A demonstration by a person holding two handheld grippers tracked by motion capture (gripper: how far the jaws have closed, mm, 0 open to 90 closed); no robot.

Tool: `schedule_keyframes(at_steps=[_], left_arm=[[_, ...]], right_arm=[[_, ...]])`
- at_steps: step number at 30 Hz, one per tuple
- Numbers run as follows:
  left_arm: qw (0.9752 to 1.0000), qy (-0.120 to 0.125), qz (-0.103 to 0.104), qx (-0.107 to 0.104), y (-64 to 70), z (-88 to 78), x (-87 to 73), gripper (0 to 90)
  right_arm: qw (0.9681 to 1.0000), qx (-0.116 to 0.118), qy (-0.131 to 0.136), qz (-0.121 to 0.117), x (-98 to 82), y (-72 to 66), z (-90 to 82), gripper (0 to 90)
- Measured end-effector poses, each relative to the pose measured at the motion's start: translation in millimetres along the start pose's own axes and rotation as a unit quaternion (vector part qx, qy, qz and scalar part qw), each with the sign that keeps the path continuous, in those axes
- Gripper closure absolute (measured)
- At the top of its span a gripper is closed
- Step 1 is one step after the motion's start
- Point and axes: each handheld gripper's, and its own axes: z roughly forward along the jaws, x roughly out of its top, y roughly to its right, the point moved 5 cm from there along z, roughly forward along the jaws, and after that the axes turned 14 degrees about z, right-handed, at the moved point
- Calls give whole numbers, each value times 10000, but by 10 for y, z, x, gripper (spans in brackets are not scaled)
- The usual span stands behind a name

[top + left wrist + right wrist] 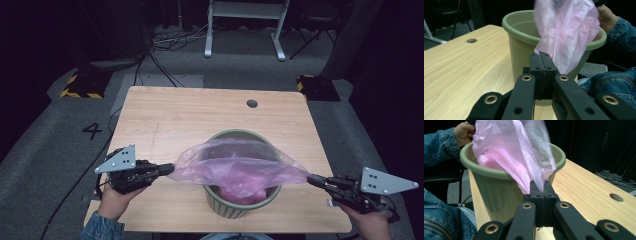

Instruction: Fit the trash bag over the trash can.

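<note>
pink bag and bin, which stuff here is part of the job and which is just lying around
In the job:
- pink plastic bag, stretched over the bin
- green bin
- left hand-held gripper, shut on the bag's edge
- right hand-held gripper, shut on the opposite edge

Just lying about:
- white table frame on the floor behind
- floor cables

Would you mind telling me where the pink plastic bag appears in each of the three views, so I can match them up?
High view: the pink plastic bag is at lower centre, stretched over the green bin.
Left gripper view: the bag is at upper right, running down to the jaws.
Right gripper view: the bag is at upper centre-left, narrowing into the jaws.
Shared landmark: the round hole in the tabletop.
</note>
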Motion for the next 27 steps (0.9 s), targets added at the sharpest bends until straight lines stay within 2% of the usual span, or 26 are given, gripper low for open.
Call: schedule_keyframes(at_steps=[4, 5, 6, 7, 8, 11, 16, 20, 24, 27], left_arm=[[10000, 45, -45, 42, -18, -59, -23, 897], [10000, 46, -23, 48, -19, -65, -18, 896], [10000, 78, -7, 63, -18, -69, -6, 884], [9997, 170, -1, 145, -25, -71, 20, 810], [9996, 240, -17, 162, -31, -71, 40, 710], [9992, 399, -72, 52, -50, -75, 135, 562], [9987, 500, 11, 101, -92, -87, 287, 472], [9986, 510, 50, 130, -141, -23, 398, 434], [9994, 309, 67, 133, -170, 103, 491, 429], [9999, 112, 106, 76, -166, 198, 512, 447]], right_arm=[[10000, 34, 25, -12, -83, 10, -100, 898], [9999, 103, 6, -35, -85, -4, -113, 852], [9998, 171, 13, -34, -77, -14, -114, 765], [9997, 258, 37, -37, -57, -30, -109, 658], [9996, 245, 114, -103, -15, -46, -104, 574], [9990, 292, 287, -185, 116, -76, -118, 465], [9977, 396, 444, -321, 356, -127, -169, 404], [9977, 285, 418, -444, 511, -137, -124, 400], [9975, 357, 334, -503, 626, -159, 27, 395], [9977, 460, 138, -485, 641, -169, 186, 404]])
